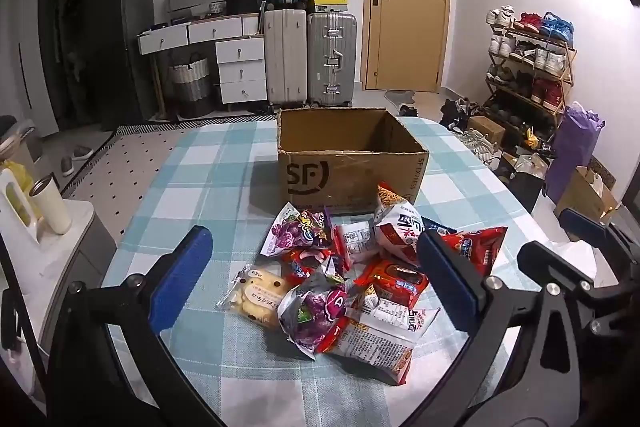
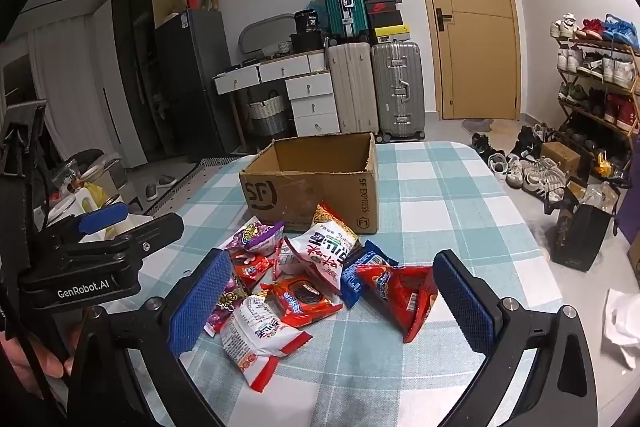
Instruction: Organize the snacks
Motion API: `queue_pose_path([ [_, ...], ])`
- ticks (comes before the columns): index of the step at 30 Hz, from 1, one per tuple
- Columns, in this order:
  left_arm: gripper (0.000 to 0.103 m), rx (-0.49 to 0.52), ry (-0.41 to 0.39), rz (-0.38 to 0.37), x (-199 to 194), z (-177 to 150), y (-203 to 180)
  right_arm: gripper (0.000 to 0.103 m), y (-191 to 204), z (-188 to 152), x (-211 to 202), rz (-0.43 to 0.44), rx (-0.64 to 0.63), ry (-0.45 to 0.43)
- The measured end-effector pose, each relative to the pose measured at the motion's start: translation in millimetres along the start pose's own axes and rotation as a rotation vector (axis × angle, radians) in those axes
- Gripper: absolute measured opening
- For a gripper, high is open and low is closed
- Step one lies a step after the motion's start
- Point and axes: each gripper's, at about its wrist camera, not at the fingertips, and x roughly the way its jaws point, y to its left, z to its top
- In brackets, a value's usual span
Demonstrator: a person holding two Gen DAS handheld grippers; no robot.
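A pile of snack packets [image 1: 344, 279] lies on the checked tablecloth [image 1: 224, 167], in front of an open, empty SF cardboard box [image 1: 344, 163]. The pile holds purple candy bags [image 1: 298, 227], red cookie packs [image 1: 396, 279], white noodle bags [image 1: 396, 223] and a yellow bun pack [image 1: 256, 295]. My left gripper [image 1: 316, 275] is open above the pile's near side, holding nothing. In the right wrist view the pile [image 2: 304, 291] and box [image 2: 316, 183] show too. My right gripper [image 2: 332, 307] is open and empty above the pile, a red bag [image 2: 404, 291] between its fingers.
The left gripper's body [image 2: 80, 259] shows at the left of the right wrist view. A white cup [image 1: 50, 203] stands on a side cabinet at the left. Crumpled white paper [image 2: 624, 323] lies at the table's right edge. Suitcases, drawers, a door and a shoe rack stand behind.
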Motion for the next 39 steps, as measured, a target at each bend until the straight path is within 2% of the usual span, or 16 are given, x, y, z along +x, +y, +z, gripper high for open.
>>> queue_pose_path([
  [30,0.102,0.015,0.003,0.000,-1.1,-2.7,-5.7,0.103,0.3,0.9,-0.3,-0.006,0.005,-0.006],
  [39,0.102,0.014,0.018,-0.019,2.4,-3.4,-6.9,0.103,-2.2,-0.2,1.0,-0.007,0.009,-0.004],
])
